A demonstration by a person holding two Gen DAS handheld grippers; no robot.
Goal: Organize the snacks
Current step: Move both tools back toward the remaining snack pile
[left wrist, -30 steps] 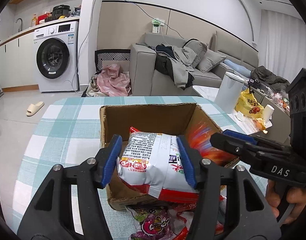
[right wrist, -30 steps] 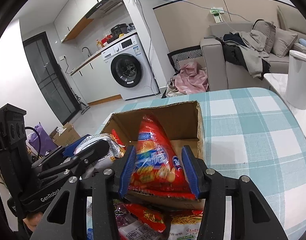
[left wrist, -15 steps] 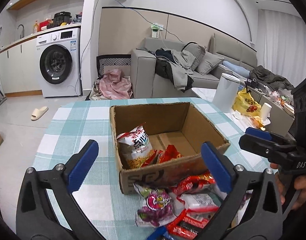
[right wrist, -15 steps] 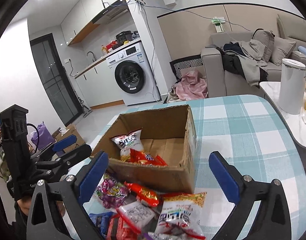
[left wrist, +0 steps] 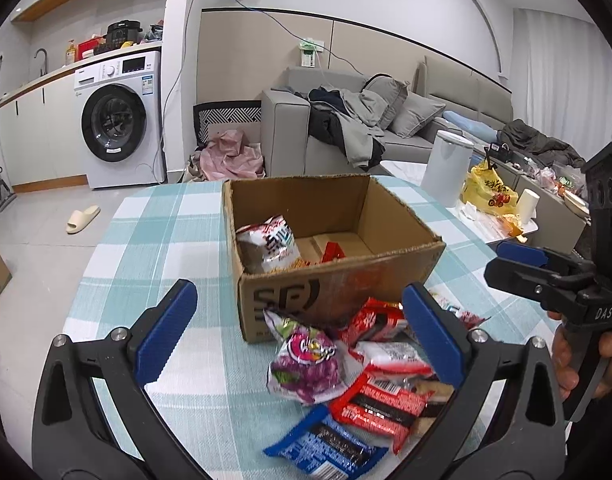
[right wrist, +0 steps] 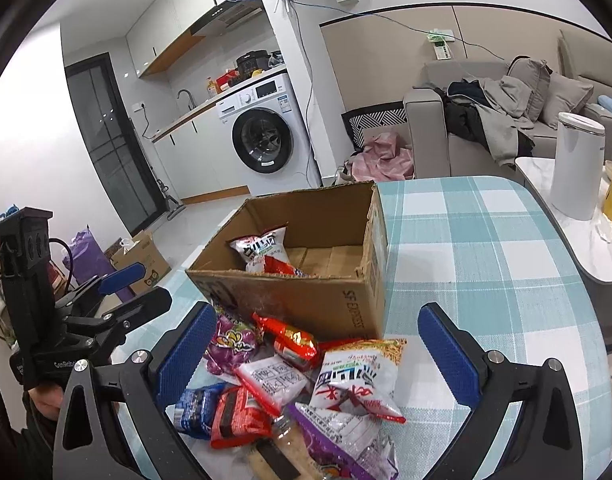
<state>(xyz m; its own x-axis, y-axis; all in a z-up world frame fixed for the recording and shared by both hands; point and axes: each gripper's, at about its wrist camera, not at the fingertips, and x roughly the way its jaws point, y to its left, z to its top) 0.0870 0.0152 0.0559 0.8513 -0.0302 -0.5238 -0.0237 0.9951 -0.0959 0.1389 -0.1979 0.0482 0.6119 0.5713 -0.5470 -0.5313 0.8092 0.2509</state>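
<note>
An open cardboard box [left wrist: 337, 288] [right wrist: 357, 308] stands on the checked tablecloth. Inside it lie a white snack bag [left wrist: 272, 242] [right wrist: 262, 250] and a red packet [left wrist: 333, 252] [right wrist: 282, 268]. In front of the box lies a heap of packets: a purple bag [left wrist: 306, 364] [right wrist: 232, 344], red bars [left wrist: 379, 404], a blue bar [left wrist: 325, 448], a white noodle bag [right wrist: 357, 380]. My left gripper [left wrist: 302, 328] hangs open over the heap, nothing between its fingers. My right gripper [right wrist: 317, 348] is open too, above the heap's right side.
The round table [right wrist: 485, 264] has bare cloth to the right of the box and to its left [left wrist: 162, 240]. A person's hand [left wrist: 573, 356] holds the right gripper's handle. A white bin [right wrist: 577, 164], a side table, a sofa and a washing machine [left wrist: 118, 124] stand beyond.
Both grippers opened and let go of their packets, which now lie in the box. Both then drew back from the box, so the heap in front of it has come into view.
</note>
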